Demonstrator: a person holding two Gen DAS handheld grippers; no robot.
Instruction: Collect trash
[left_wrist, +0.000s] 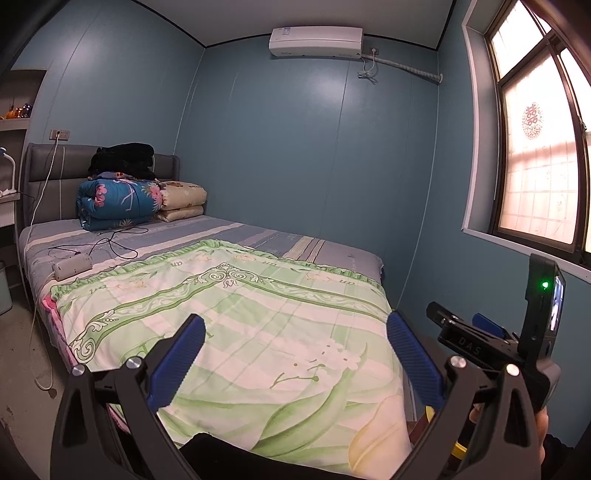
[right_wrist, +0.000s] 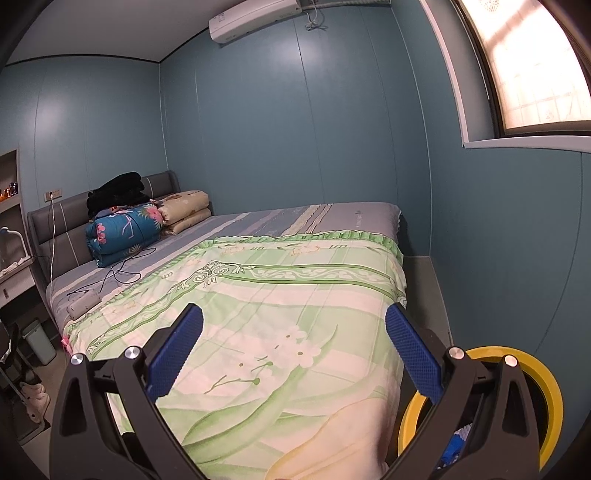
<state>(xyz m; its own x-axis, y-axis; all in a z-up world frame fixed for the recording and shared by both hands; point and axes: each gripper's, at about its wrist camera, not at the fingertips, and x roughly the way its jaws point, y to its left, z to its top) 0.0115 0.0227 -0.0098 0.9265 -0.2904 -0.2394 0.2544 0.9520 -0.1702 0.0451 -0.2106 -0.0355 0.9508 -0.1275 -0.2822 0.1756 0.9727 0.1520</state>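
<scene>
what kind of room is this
A bedroom, most likely: a bed with a padded headboard, folded quilts stacked at its head, and a wall air conditioner above.

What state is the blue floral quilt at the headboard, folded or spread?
Folded. The quilt sits as a thick rolled bundle by the headboard, with black clothing piled on top.

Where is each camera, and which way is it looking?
Left wrist: sits on the left gripper, looking along its open jaws over the bed toward the far wall; the right gripper and a bit of a hand show at right.
Right wrist: sits on the right gripper, jaws open, facing the same way; a yellow-rimmed bin shows low right.
Both share the bed, folded quilts and air conditioner.
</scene>
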